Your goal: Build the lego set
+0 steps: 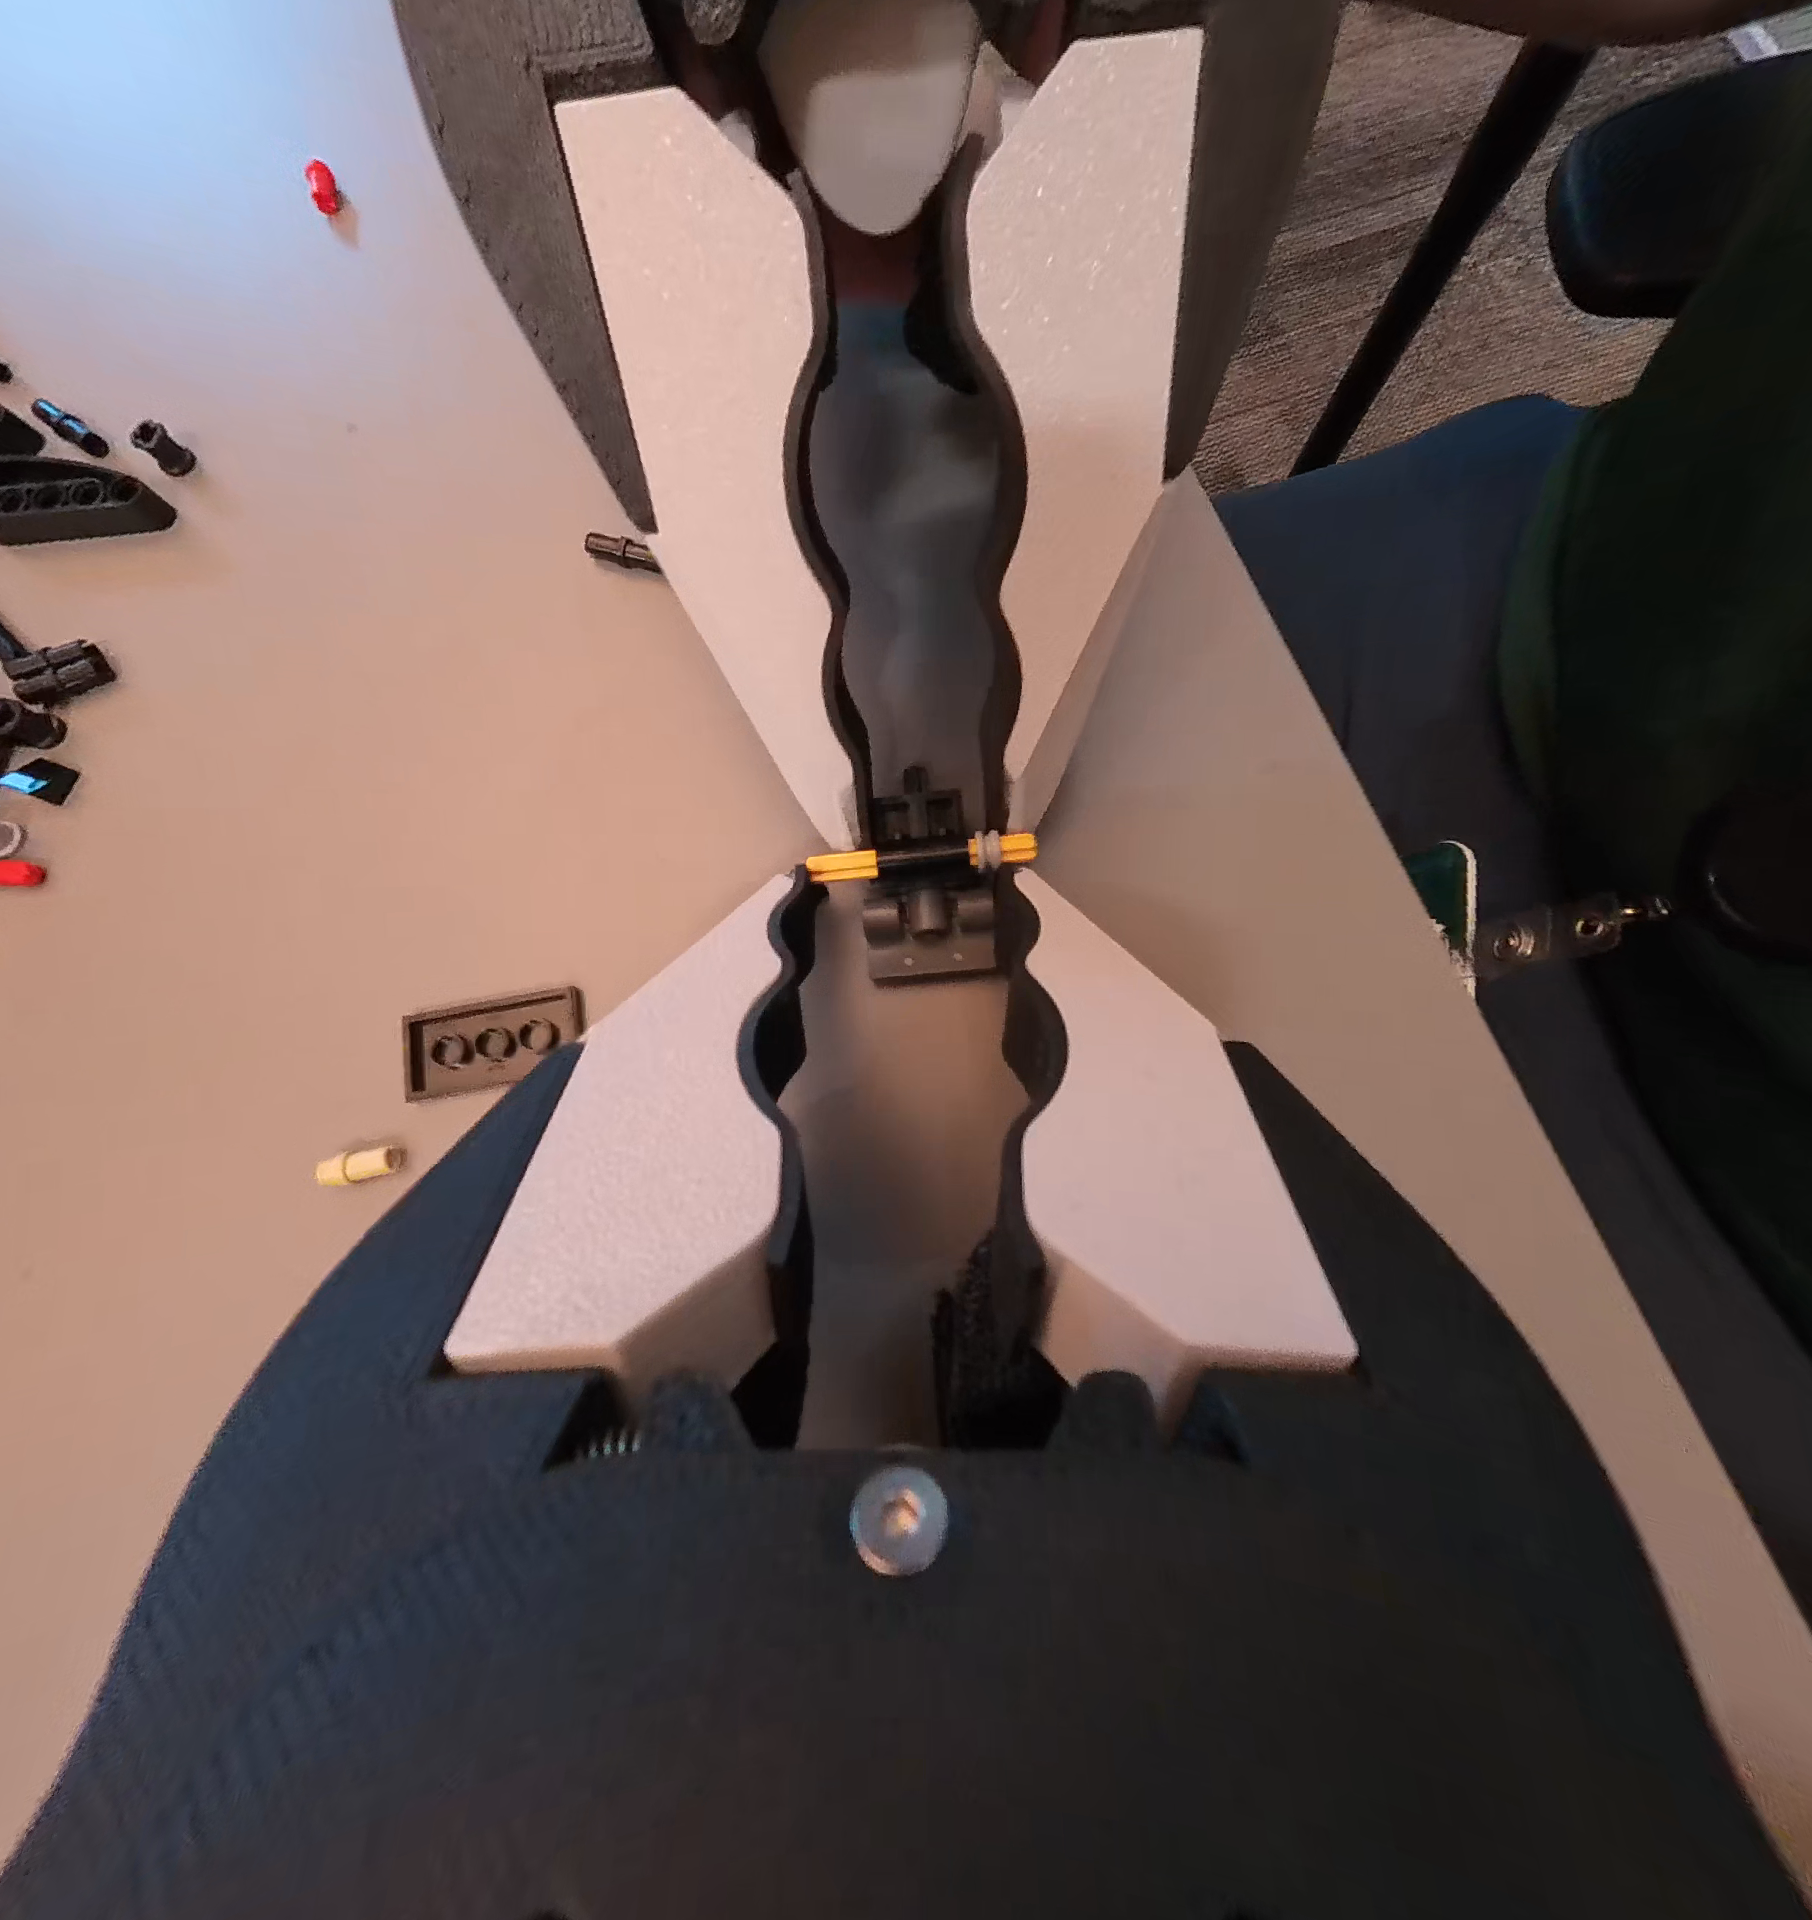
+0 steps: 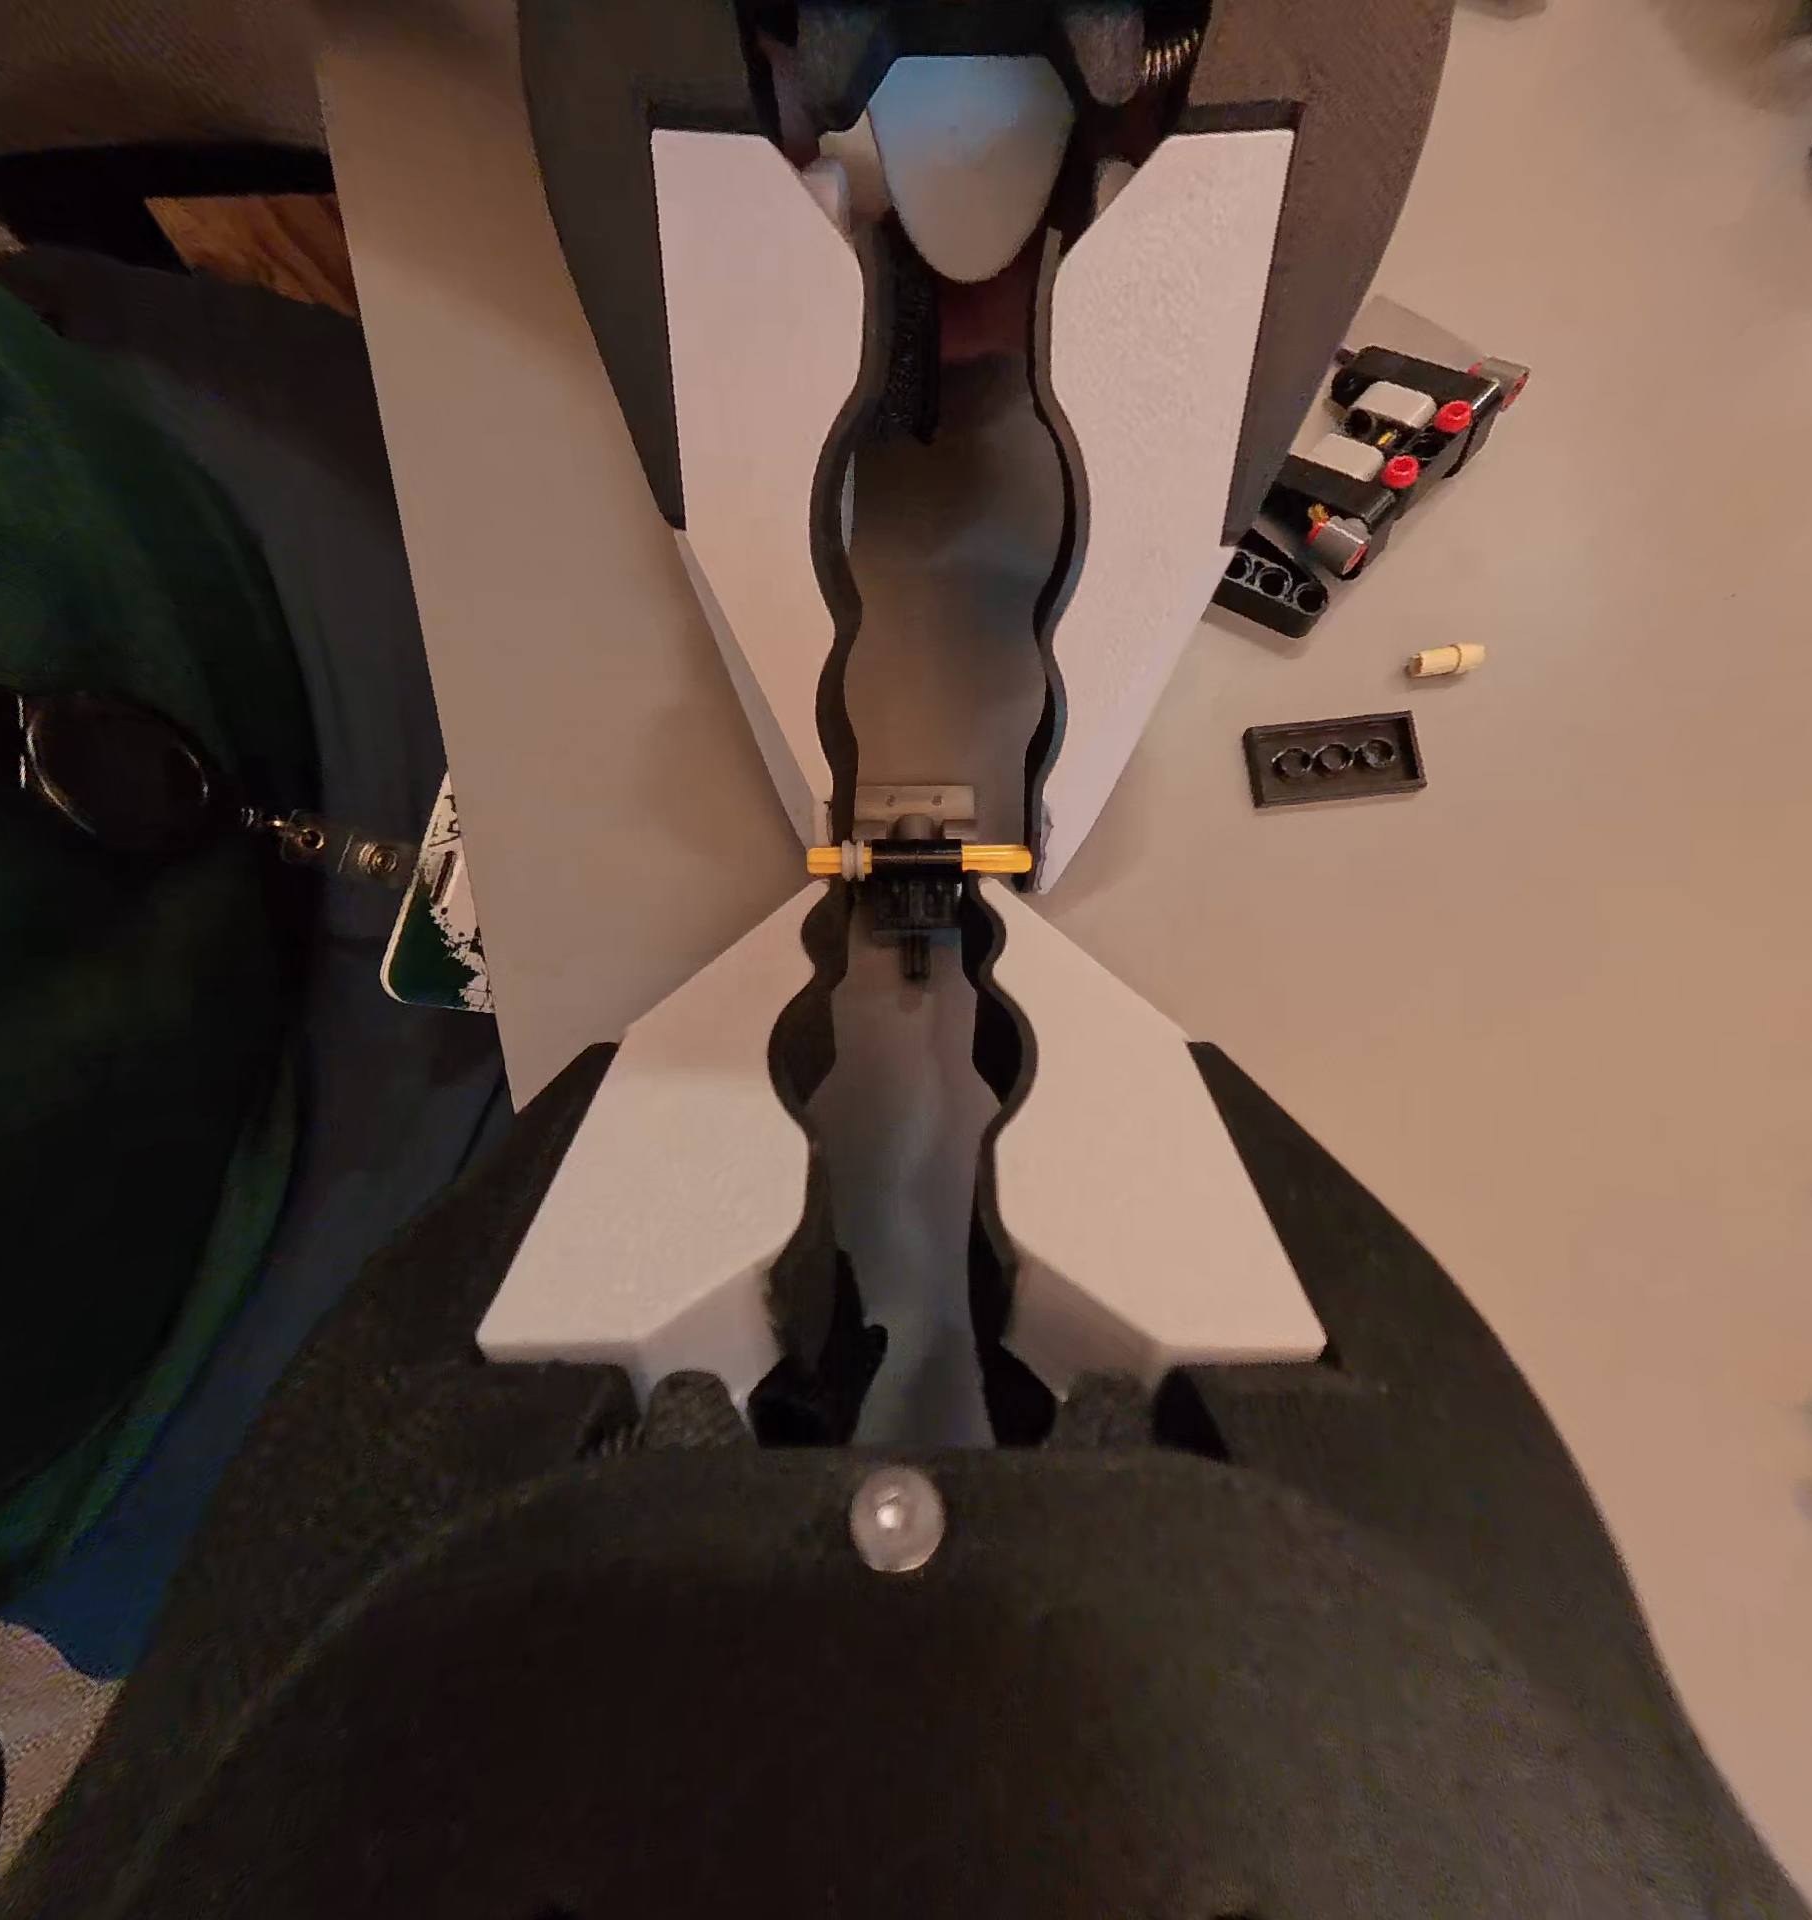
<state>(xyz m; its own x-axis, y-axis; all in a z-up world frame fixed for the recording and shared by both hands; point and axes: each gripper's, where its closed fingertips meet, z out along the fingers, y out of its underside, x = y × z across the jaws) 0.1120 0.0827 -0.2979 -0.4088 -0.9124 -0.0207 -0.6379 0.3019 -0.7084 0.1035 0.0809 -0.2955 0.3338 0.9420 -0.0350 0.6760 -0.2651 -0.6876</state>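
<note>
My two grippers meet tip to tip above the table's edge and hold one small lego assembly between them. My left gripper (image 1: 912, 930) is shut on its grey hinge-like piece (image 1: 928, 940). My right gripper (image 2: 912, 920) is shut on its black connector piece (image 2: 917, 904). A thin axle with yellow ends (image 1: 845, 865) runs crosswise between the two pieces, with a small grey bush on one end. In the left wrist view the right gripper (image 1: 917, 805) comes in from the top. In the right wrist view the left gripper (image 2: 917, 805) does the same, and the axle (image 2: 995, 858) shows again.
A dark plate with three holes (image 1: 491, 1039) and a tan pin (image 1: 360, 1164) lie on the pale table (image 1: 362, 727). Loose black beams (image 1: 60, 499) and pins lie at the left, with a red pin (image 1: 322, 187). A part-built black, grey and red model (image 2: 1380, 478) sits beyond. A person in green sits at the table's edge. Less than 4 cm separates the two grippers' tips.
</note>
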